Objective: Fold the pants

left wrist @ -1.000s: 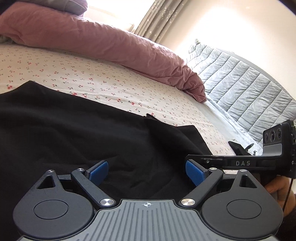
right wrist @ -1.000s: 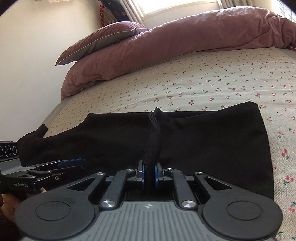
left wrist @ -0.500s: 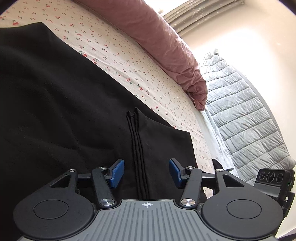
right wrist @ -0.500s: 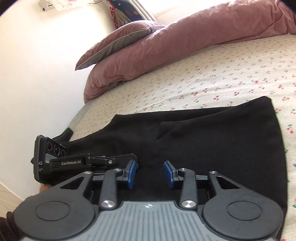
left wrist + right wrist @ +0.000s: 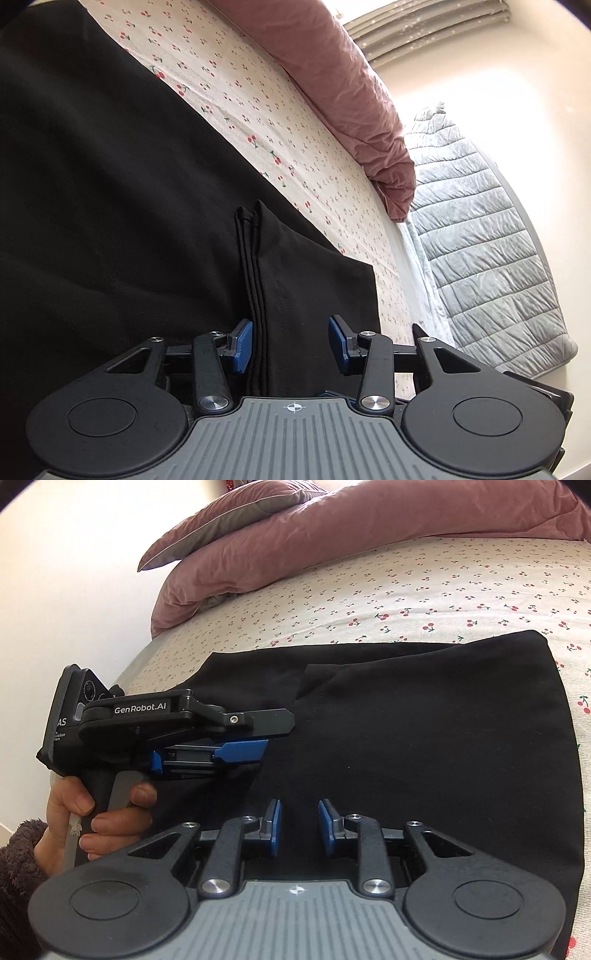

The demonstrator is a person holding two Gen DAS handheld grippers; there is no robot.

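Left wrist view, nearest first. The left gripper (image 5: 290,345) sits low over the black woven pants (image 5: 110,221), which fill the left and centre of the frame. Its blue pads (image 5: 242,345) have just been closing and now stand at a moderate gap. A raised, stitched ridge of the pants (image 5: 255,295) runs up between them, just beside the left pad. The right pad is clear of the cloth, so nothing is clamped. Judgement: the jaws straddle this ridge in order to pinch it as a handle for the fold.

Right wrist view. The right gripper (image 5: 300,829), bottom centre, hovers over flat black fabric with a narrow gap. Its jaws opened and have just been closing a little, and no cloth stands between the pads. At centre left the other tool is seen side-on, with a person's hand (image 5: 92,812) wrapped around its grip. A brown fleece sleeve (image 5: 16,856) shows at the lower left edge.

Mid-distance. The pants lie spread on the white cherry-print bedsheet (image 5: 424,598), with an overlapping layer edge (image 5: 306,686) visible at upper centre. Judgement: one fold is already laid and the next grip is being set up.

Far. A crumpled dusty-pink duvet (image 5: 332,535) lies along the top of the frame. In the left wrist view a grey quilted blanket (image 5: 480,240) hangs at right, clear of the work.
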